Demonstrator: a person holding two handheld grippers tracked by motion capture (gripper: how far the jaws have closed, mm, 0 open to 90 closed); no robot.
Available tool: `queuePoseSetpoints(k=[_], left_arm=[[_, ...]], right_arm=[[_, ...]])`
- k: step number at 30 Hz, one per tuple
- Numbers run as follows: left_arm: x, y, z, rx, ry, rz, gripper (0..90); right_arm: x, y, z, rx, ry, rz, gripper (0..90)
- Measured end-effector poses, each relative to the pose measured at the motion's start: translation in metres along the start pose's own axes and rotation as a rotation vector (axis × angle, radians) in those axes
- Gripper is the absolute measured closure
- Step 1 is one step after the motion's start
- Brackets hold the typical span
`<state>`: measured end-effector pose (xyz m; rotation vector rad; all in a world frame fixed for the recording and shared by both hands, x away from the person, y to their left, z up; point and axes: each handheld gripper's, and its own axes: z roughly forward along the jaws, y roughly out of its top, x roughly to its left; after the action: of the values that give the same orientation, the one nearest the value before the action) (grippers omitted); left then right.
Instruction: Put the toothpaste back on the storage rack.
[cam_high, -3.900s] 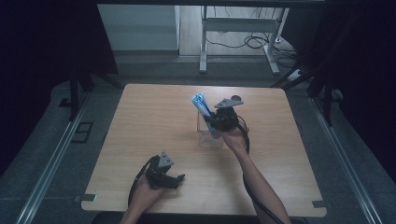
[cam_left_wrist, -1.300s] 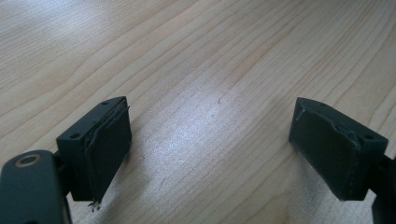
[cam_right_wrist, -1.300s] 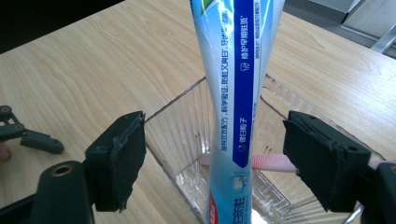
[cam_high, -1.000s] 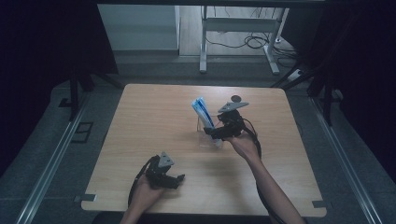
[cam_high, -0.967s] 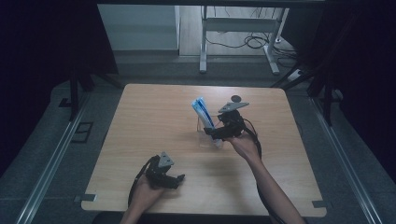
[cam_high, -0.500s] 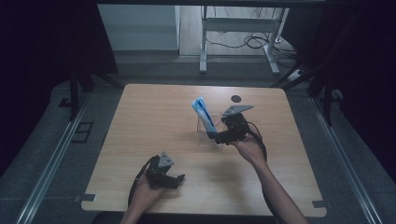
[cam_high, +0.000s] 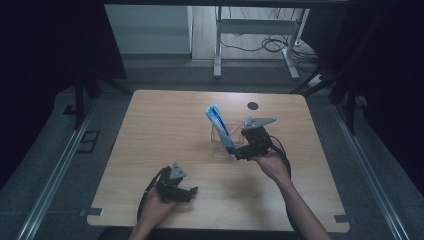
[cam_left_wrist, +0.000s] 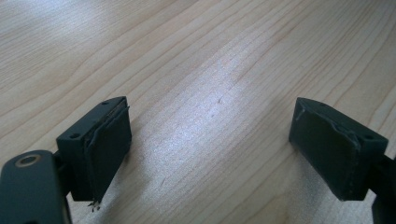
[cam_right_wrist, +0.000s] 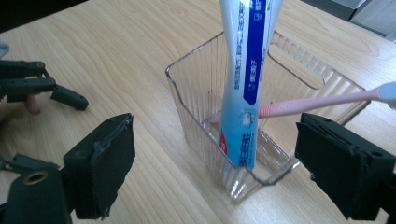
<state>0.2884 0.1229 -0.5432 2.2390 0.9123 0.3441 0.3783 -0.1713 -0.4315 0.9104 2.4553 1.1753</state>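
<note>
On a pale wooden surface (cam_high: 165, 130), seen from above, a clear plastic box (cam_high: 223, 135) stands near the middle. A white and blue toothpaste tube (cam_high: 218, 123) stands upright inside it, leaning against one wall with its top rising well above the rim. In the right gripper view, a pink toothbrush (cam_right_wrist: 313, 103) lies slanted inside the same box (cam_right_wrist: 261, 116), crossing behind the tube (cam_right_wrist: 245, 79), with its white end sticking out over the far rim.

The right tongs (cam_high: 239, 151) sit just beside the box, on the side nearer the person. Their jaws have just been opening and now stand spread wide, with nothing pressed between the pads; the box and tube sit in front of the gap, not gripped. This looks like the moment right after letting go of the tube, with the placing step finished and the hand drawing clear.

The left tongs (cam_high: 189, 192) rest low over the near part of the surface, well apart from the box. Their jaws are also spread, with only bare wood between them (cam_left_wrist: 210, 140).

Next, the right hand would probably need to back away without nudging the box, since the tall tube leans and could tip it. Whether more items wait to be put in cannot be told.
</note>
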Motion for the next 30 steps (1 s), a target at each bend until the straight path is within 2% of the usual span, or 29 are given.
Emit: queuePoseSetpoints(k=[13,30], left_arm=[[0.0,0.0,0.0,-0.002,0.0,-0.001,13.0],[-0.001,0.0,0.0,-0.004,-0.001,-0.007,13.0]], right_arm=[[0.001,-0.02,-0.006,0.023,-0.009,-0.006,5.2],[-0.004,-0.056,-0.02,0.03,-0.036,0.033,3.0]])
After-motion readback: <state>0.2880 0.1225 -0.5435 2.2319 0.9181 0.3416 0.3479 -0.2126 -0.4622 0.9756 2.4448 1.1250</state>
